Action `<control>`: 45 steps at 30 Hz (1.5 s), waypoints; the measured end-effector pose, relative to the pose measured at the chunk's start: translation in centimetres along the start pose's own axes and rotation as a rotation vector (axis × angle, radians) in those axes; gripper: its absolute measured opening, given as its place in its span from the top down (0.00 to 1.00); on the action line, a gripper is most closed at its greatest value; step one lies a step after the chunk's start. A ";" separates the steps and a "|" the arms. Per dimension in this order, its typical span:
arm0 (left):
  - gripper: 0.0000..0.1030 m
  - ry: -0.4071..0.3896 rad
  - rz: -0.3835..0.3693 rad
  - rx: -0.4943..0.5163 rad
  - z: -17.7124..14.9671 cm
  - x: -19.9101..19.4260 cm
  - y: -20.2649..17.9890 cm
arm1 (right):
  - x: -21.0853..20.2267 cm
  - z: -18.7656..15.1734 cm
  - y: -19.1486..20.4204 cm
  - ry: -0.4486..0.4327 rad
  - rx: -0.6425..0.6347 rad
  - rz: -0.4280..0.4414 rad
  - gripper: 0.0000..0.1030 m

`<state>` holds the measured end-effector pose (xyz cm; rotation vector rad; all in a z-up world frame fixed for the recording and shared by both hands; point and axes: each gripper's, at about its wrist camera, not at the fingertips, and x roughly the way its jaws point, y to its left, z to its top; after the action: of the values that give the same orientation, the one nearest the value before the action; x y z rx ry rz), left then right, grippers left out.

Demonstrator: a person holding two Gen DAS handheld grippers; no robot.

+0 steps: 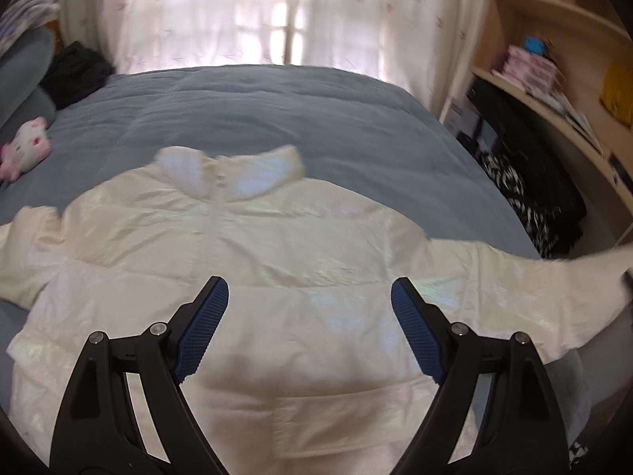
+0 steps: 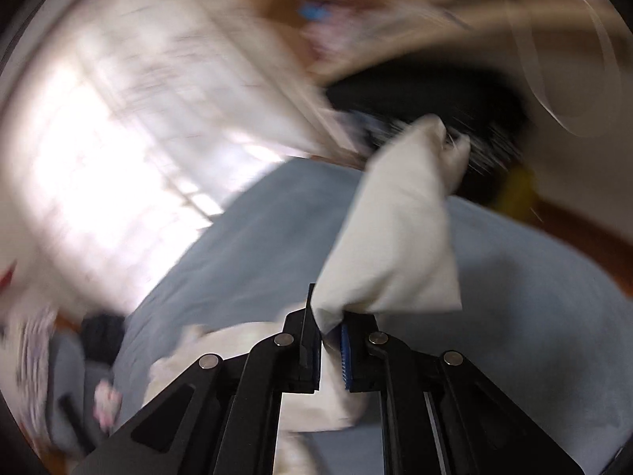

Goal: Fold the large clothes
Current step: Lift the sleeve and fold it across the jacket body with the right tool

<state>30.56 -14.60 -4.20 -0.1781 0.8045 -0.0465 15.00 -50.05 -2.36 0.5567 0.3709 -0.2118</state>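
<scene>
Daylight glows through pale curtains (image 1: 277, 12) beyond the far edge of a wide bed (image 1: 277, 107) dressed in blue-grey bedding. On its near half a cream padded jacket (image 1: 253, 261) lies face up, collar (image 1: 233, 174) toward the window and its left sleeve (image 1: 27, 245) spread toward the bed's left side. Above the jacket's hem the left gripper (image 1: 308, 297) hovers with its blue pads spread wide, holding nothing. At right, the right gripper (image 2: 330, 328) is pressed together on the cuff end of the right sleeve (image 2: 395, 229), which is raised clear of the bedding and blurred. One risk is that the slick, puffy fabric slips out of that narrow pinch as the sleeve swings across; another is that the sleeve drags the jacket body askew, since nothing pins it down. Wooden shelves (image 1: 554, 39) and dark clutter crowd the bed's right edge, leaving little room there, whereas open bedding stretches beyond the collar. A small plush toy (image 1: 27, 146) sits far left, well apart.
</scene>
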 end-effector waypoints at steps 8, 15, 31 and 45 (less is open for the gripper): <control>0.20 -0.120 0.147 -0.097 -0.4 -6.6 11.3 | 2.1 -9.2 20.5 0.136 -0.418 0.229 0.92; 0.20 -0.022 0.164 -0.186 -3.7 -6.6 20.3 | 9.7 -25.3 27.5 0.346 -0.656 0.154 0.92; 0.20 0.236 -0.222 -0.384 -9.6 -1.2 25.0 | 5.0 -35.0 27.7 0.359 -0.836 0.057 0.13; 0.35 0.360 -0.312 -0.405 -9.9 4.0 21.8 | 4.2 -33.5 20.3 0.435 -0.519 0.104 0.13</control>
<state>25.62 5.05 -17.62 -0.6924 1.1347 -0.2149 15.24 -15.18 -20.69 0.1013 0.7892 0.1124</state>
